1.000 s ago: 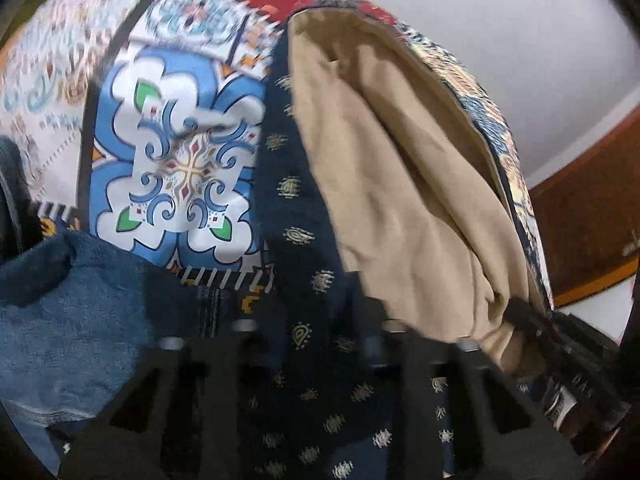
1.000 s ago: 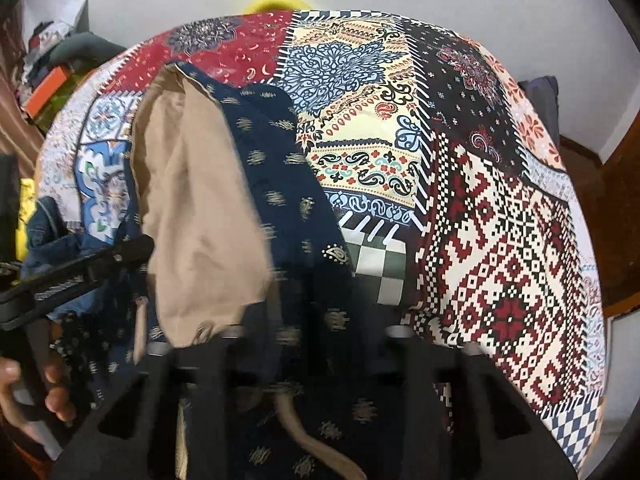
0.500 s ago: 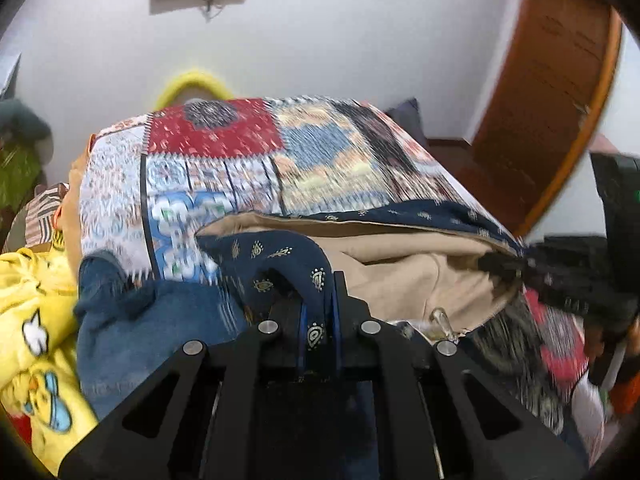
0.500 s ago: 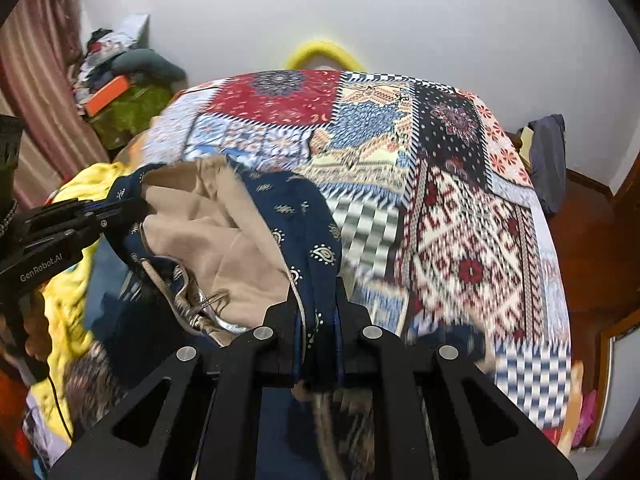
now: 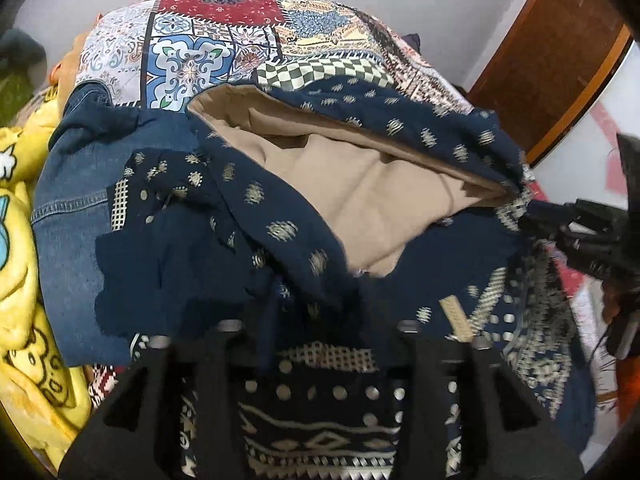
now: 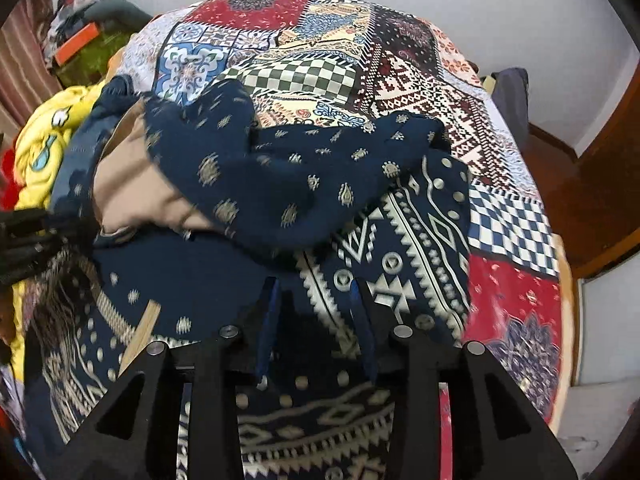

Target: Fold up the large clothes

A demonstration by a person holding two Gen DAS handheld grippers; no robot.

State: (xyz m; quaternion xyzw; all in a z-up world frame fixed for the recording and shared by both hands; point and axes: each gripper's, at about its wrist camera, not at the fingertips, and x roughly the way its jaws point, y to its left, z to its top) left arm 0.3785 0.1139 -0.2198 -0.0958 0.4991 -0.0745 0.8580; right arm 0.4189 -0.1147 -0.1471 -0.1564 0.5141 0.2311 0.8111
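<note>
A navy dress (image 5: 436, 136) with small gold motifs, a beige lining (image 5: 352, 176) and a white patterned border lies bunched on the patchwork bed. In the right wrist view the dress (image 6: 280, 184) spreads ahead of my right gripper (image 6: 314, 292), which is open, its blue-edged fingers (image 6: 360, 320) apart over the patterned border. My left gripper (image 5: 316, 312) is buried under navy folds, so its fingers are hidden. The right gripper also shows in the left wrist view (image 5: 576, 228) at the dress's right edge.
A patchwork quilt (image 6: 420, 80) covers the bed. Blue denim (image 5: 72, 184) and a yellow cartoon blanket (image 5: 24, 312) lie at the left. A wooden door (image 5: 560, 60) stands at the right. Clutter (image 6: 80, 40) sits far left.
The dress has dropped from being held up onto the bed in a heap. My right gripper has let go and opened. Both views now tilt down at the cloth.
</note>
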